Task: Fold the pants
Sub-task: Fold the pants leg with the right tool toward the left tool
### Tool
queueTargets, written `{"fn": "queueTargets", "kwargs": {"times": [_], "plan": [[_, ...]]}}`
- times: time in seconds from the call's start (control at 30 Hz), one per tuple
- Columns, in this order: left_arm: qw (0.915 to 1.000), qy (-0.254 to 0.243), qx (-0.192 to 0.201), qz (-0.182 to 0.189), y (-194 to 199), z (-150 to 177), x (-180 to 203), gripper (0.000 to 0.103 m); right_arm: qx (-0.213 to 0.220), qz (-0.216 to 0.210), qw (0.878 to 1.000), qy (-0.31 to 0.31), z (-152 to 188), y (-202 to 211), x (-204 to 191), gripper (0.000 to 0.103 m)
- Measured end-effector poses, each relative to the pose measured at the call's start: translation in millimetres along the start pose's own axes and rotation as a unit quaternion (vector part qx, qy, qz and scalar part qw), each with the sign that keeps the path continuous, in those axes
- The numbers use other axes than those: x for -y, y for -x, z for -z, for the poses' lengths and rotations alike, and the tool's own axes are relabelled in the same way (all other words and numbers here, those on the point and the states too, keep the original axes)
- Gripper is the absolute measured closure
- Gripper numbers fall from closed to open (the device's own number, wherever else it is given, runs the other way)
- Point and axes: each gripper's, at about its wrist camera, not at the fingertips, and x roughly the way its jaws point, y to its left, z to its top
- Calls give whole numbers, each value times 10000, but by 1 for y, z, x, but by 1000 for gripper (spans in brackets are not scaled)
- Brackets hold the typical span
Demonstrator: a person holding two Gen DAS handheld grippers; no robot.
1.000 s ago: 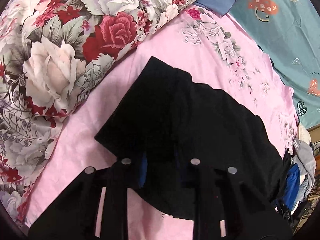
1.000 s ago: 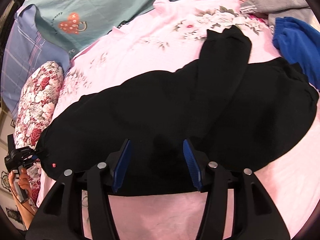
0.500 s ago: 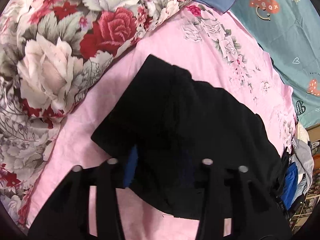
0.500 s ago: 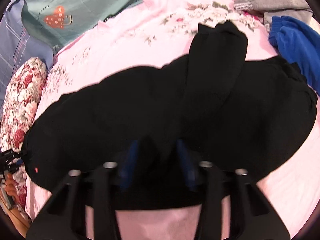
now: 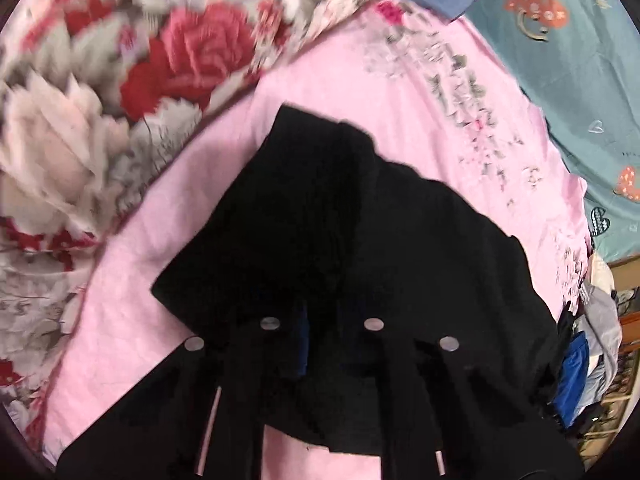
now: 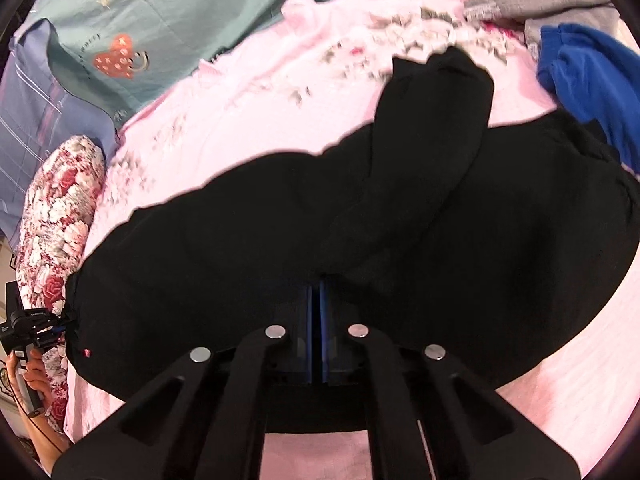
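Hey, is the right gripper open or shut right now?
Shut. The right gripper has its blue pads nearly touching, pinched on the near edge of the black pants, which lie spread across the pink sheet.

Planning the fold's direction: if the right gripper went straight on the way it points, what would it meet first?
The right gripper looks shut on the black pants, so more pants come first, the leg folded across; then likely pink sheet. Depth is unclear.

text: none legible | teal sheet (image 6: 168, 12) lettering: too blurred
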Motion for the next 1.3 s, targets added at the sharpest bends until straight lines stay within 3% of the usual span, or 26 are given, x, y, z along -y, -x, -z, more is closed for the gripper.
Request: {"fn": "queueTargets", "kwargs": {"times": [0.13, 0.23, 0.37, 0.5, 0.57, 0.6, 0.67, 0.7, 0.73, 0.77, 0.8, 0.83, 0.9, 0.93, 1.0, 1.1, 1.2, 1.3], "plan": [[9989, -289, 375, 49, 38, 2, 11, 94, 521, -293, 9982, -24, -8, 41, -1, 101], [9968, -556, 565, -65, 60, 8, 17, 94, 568, -402, 9976, 22, -9, 65, -2, 101], [9969, -655, 431, -96, 60, 21, 12, 94, 431, -341, 9984, 143, 1, 82, 0, 101], [9978, -533, 78, -376, 28, 37, -7, 93, -65, -190, 9998, 31, 25, 61, 14, 101], [9963, -564, -62, -653, 9, 44, -13, 82, -336, -25, 9994, -70, 38, 42, 22, 101], [9944, -626, -61, -845, 4, 45, -13, 71, -443, 50, 9990, -70, 42, 36, 23, 101], [9943, -650, -34, -846, 6, 44, -13, 69, -557, 139, 9983, 54, 43, 28, 22, 98], [9945, -656, -23, -813, 10, 43, -11, 62, -667, 153, 9975, 194, 40, 29, 18, 95], [9947, -675, 3, -771, 15, 41, -10, 48, -759, 117, 9965, 325, 36, 32, 14, 80], [9950, -719, 72, -697, 23, 39, -7, 42, -719, 125, 9964, 420, 30, 37, 12, 67], [9943, -780, 200, -697, 32, 40, -4, 29, -561, 202, 9969, 522, 24, 45, 10, 65], [9932, -837, 366, -715, 42, 40, -1, 24, -233, 405, 9970, 617, 13, 60, 9, 62], [9907, -886, 779, -681, 62, 40, 6, 20, 286, 835, 9941, 631, -5, 75, 12, 54], [9899, -846, 935, -641, 68, 39, 9, 17, 535, 1031, 9910, 663, -14, 79, 11, 41], [9900, -756, 1119, -405, 73, 36, 16, 14, 862, 1271, 9847, 823, -37, 68, 10, 38], [9937, -831, 736, 120, 54, 38, 36, 14, 652, 1631, 9794, 997, -69, 20, 4, 38], [9932, -1080, 424, 48, 24, 46, 56, 14, 308, 2048, 9704, 1241, -89, -31, -6, 38], [9925, -1214, -87, -85, -9, 55, 66, 14, -231, 2401, 9626, 1237, -100, -74, 3, 53]]}}
